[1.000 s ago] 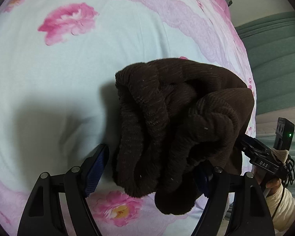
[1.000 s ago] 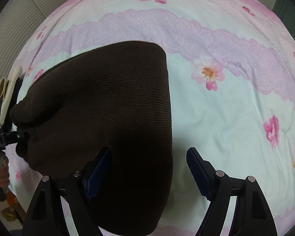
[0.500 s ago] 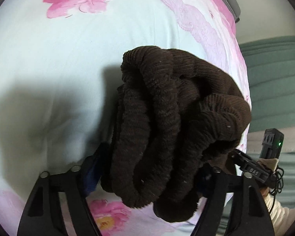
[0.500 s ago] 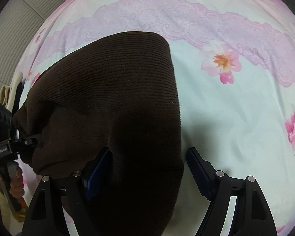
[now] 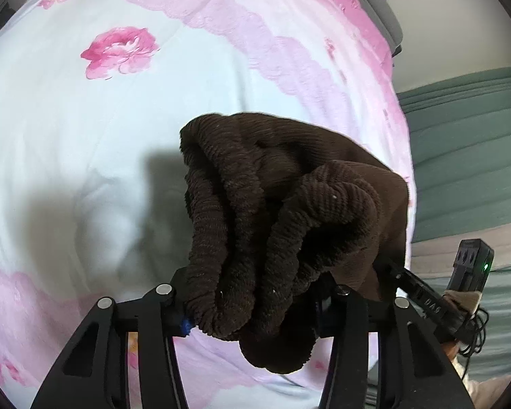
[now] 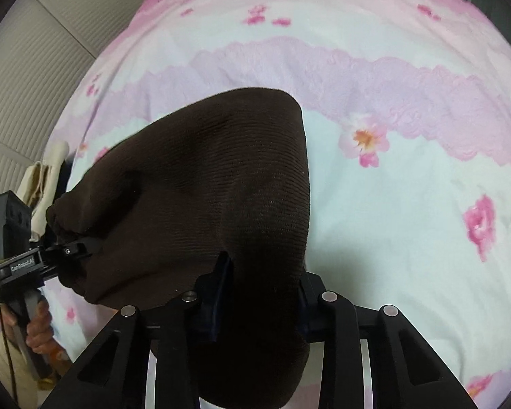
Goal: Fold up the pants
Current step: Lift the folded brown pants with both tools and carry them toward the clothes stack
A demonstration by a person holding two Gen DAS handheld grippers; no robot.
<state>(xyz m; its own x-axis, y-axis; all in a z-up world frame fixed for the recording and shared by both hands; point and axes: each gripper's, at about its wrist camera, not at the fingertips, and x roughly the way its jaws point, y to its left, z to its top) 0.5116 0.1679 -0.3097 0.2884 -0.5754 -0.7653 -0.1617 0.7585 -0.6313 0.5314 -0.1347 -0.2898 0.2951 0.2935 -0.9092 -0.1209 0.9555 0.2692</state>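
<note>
The left claw [image 5: 255, 313] is pinching the bunched waistband of the brown pants [image 5: 289, 204], its jaws having just closed, while the right claw [image 6: 260, 293] is likewise clamping the smooth end between its jaws. Both are tilting steeply downward over the flowered bed [image 6: 408, 204], lifting the bundle; next, I judge, it needs spreading flat ahead of them.

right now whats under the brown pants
Under the brown pants lies the pink floral bedsheet; the part directly beneath is covered. Both grippers, left and right, pinch them.

Dark brown ribbed pants [image 5: 289, 211] (bunched, folded) lifted above bed.
</note>
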